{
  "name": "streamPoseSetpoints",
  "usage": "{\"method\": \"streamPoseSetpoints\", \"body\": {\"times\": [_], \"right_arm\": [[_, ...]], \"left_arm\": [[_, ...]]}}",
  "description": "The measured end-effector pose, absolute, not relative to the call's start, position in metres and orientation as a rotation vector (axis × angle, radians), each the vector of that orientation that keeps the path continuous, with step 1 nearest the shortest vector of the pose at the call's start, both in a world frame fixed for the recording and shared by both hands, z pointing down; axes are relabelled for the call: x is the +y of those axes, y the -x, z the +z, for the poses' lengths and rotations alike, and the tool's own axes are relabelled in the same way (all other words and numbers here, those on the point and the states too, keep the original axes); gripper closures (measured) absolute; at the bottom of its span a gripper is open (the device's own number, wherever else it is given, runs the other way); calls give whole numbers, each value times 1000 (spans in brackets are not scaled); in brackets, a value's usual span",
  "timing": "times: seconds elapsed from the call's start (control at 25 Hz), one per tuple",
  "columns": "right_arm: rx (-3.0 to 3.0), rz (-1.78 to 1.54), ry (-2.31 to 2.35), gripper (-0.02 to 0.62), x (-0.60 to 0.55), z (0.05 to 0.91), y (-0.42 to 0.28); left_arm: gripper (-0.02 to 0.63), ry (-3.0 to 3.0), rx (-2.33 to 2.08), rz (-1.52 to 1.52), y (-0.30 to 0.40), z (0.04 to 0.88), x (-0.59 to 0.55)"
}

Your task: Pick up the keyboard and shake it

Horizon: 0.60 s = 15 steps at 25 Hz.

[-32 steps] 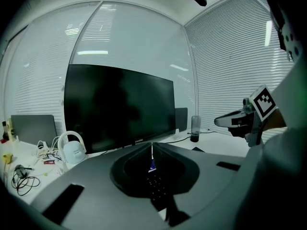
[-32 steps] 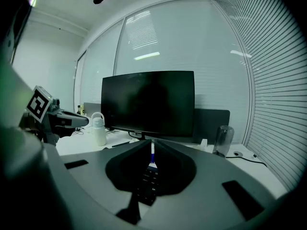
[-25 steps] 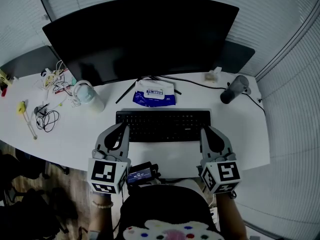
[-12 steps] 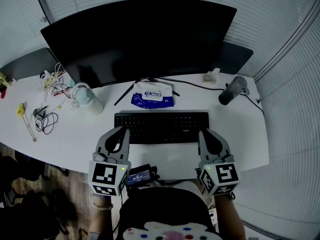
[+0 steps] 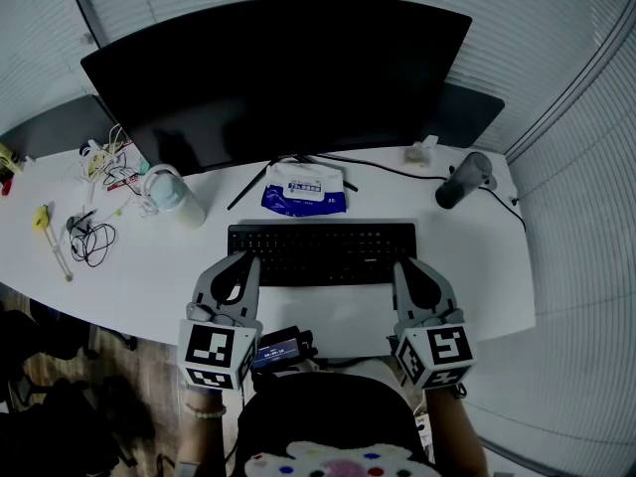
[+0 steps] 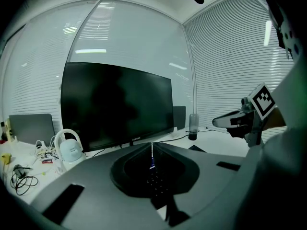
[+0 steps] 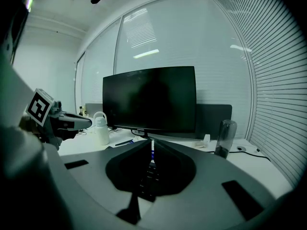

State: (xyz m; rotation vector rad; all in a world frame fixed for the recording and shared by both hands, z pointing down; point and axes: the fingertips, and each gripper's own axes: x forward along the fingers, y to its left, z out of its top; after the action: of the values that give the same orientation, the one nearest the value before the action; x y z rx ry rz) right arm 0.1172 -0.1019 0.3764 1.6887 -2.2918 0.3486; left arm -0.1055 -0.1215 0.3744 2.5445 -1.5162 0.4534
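Jaws sit closed together and empty on the grey left hand-held gripper (image 5: 246, 259) and the grey right hand-held gripper (image 5: 400, 264). Their tips are at the near corners of a flat black keyboard (image 5: 322, 250) lying on the white tabletop (image 5: 477, 256). Beyond it are a blue-and-white wipes pack (image 5: 304, 187) and a wide black curved monitor (image 5: 278, 78).

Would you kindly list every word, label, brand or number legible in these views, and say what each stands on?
No text reads clearly.
Logo on the monitor bezel: too small to read.
Wipes pack: blue label, print blurred.
Keyboard: key legends too small.
Small screen at the person's waist: blurred.
Marker cubes: square patterns only, no letters.
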Motion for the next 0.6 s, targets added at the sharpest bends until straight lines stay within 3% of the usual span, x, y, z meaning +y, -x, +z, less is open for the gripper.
{"method": "streamPoseSetpoints", "body": {"times": [0.6], "right_arm": [[-2291, 358, -1691, 553, -100, 377, -118]], "left_arm": [[583, -2549, -1507, 461, 104, 376, -120]]}}
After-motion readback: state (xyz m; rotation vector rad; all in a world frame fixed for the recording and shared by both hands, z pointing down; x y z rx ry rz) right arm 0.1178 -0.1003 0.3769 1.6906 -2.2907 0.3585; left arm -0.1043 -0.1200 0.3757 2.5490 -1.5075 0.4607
